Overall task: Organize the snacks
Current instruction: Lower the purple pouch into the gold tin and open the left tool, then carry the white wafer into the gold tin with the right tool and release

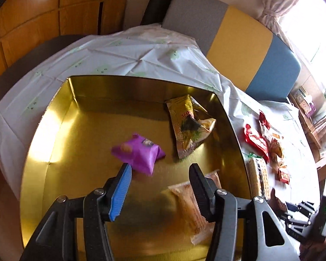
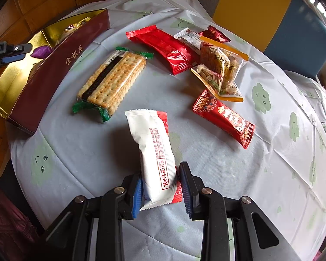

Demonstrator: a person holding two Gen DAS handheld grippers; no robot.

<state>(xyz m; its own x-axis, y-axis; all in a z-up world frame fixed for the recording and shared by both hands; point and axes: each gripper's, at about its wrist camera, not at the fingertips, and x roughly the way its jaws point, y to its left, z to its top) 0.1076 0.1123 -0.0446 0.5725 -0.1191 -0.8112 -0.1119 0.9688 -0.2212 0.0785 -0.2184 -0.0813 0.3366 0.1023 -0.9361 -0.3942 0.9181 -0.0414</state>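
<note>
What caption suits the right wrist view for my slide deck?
Right gripper clamps a white snack packet above the tablecloth, beside the gold-lined box.

You are in a home's living or dining room. A round table [image 2: 228, 169] wears a thin plastic tablecloth [image 1: 128, 54] printed with pale green smiling clouds. At the table's far edge stands an upholstered bench [image 1: 239, 41] in grey, yellow and blue panels. Wood-panelled cabinetry [image 1: 32, 13] fills the far left, while a tied-back floral curtain [image 1: 280, 2] frames a bright window [image 1: 310, 26] at far right. Wrapped snacks [image 2: 184, 54] strewn across the cloth beside a gold-lined gift box [image 1: 60, 134] complete the domestic scene.
</note>
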